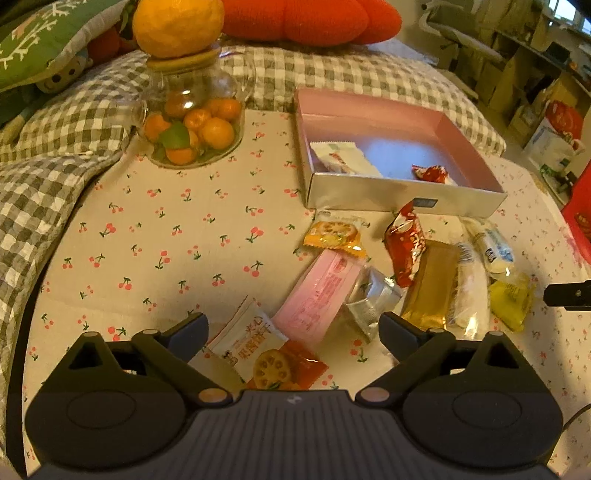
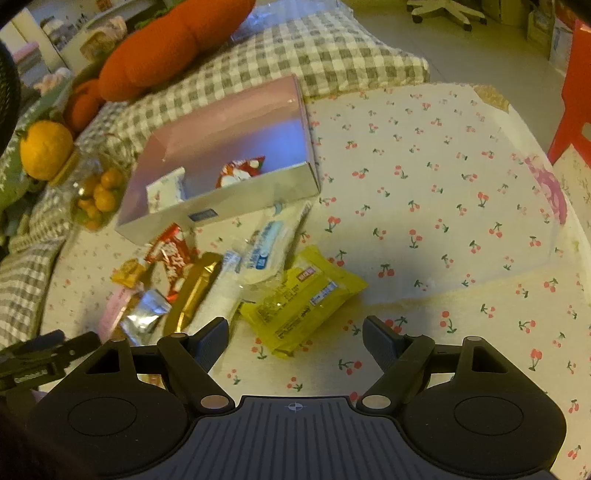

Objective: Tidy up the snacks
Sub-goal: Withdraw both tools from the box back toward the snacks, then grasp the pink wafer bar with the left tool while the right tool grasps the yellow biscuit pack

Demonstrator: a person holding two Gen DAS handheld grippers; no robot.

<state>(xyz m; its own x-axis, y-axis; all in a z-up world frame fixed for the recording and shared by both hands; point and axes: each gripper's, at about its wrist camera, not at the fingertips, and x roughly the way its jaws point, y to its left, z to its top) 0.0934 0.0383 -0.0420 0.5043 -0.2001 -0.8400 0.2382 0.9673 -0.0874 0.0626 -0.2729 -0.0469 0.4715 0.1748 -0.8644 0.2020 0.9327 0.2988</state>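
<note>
A lived-in home room that doubles as storage. A cherry-print cloth [image 1: 166, 240] covers the table, a gingham quilt [image 1: 55, 155] bunches beside it, with cushions [image 1: 40, 37] and a carrot plush [image 2: 173, 44]. A jar [image 1: 192, 122] holds kumquats. Cardboard boxes [image 1: 517, 81] and an office chair [image 1: 454, 33] crowd the far wall.

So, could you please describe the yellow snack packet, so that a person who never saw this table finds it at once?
Find the shallow pink box on the cherry-print cloth. In front of it lies a loose heap of wrapped snacks, and the yellow packet is at the heap's right end in the right wrist view. It is the only all-yellow wrapper there, beside a white and blue one.
</note>
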